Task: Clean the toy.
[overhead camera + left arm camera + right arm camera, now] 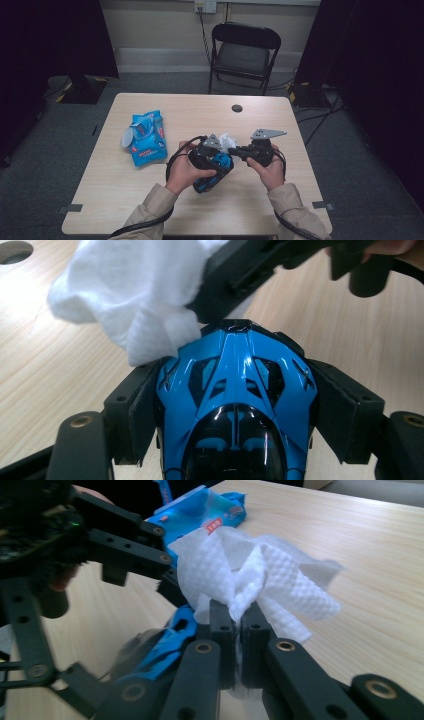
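A blue and black toy car (235, 385) sits nose-out between the jaws of my left gripper (235, 410), and the pads (142, 410) press on both its sides. In the high view the left gripper (219, 159) holds the car (204, 185) just above the table's middle. My right gripper (237, 625) is shut on a crumpled white wipe (260, 575). The wipe (130, 295) rests against the car's front left corner. In the high view the right gripper (236, 150) points left at the car, with the wipe (228, 142) at its tip.
A blue pack of wipes (146, 139) lies on the left part of the wooden table (260, 200); it also appears behind the wipe in the right gripper view (200, 505). A cable hole (237, 108) sits near the far edge. A black folding chair (243, 50) stands beyond the table.
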Demonstrator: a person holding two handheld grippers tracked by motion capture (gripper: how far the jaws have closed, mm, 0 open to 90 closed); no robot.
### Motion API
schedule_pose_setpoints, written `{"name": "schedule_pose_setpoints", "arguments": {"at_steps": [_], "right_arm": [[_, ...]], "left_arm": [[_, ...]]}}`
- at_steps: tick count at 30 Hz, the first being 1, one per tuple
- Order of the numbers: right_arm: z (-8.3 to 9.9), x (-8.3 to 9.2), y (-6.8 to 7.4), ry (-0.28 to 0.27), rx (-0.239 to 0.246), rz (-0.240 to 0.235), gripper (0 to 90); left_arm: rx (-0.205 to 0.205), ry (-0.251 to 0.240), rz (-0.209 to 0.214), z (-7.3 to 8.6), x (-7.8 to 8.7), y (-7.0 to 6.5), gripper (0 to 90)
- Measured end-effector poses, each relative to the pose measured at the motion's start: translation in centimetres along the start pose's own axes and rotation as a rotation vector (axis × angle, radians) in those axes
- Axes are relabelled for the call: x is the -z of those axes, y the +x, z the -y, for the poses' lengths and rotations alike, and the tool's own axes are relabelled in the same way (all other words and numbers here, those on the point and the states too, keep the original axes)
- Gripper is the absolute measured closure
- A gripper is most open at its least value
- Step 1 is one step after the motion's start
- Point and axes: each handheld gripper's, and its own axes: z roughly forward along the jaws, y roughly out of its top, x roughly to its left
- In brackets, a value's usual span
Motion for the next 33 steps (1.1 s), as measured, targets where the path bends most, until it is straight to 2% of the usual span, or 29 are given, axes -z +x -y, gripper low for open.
{"name": "schedule_pose_setpoints", "arguments": {"at_steps": [5, 14, 19, 26, 33], "right_arm": [[0.0, 0.0, 0.3, 0.005, 0.011, -0.021, 87.3], [0.3, 0.4, 0.7, 0.002, 0.021, -0.06, 87.3], [0.6, 0.5, 1.1, -0.009, 0.014, -0.087, 87.3], [1.0, 0.7, 1.5, -0.002, 0.016, -0.106, 87.3], [0.5, 1.7, 1.1, -0.047, 0.003, -0.073, 87.3]], "left_arm": [[0.018, 0.005, -0.015, 0.4, 0.2, 0.6, 26.2], [0.024, 0.009, -0.037, 0.4, 0.3, 1.1, 26.2], [0.023, 0.006, -0.048, 0.2, 0.3, 1.3, 26.2], [0.042, 0.0, -0.06, 0.3, 0.3, 1.9, 26.2], [0.042, 0.011, -0.057, 0.6, 0.4, 1.8, 26.2]]}}
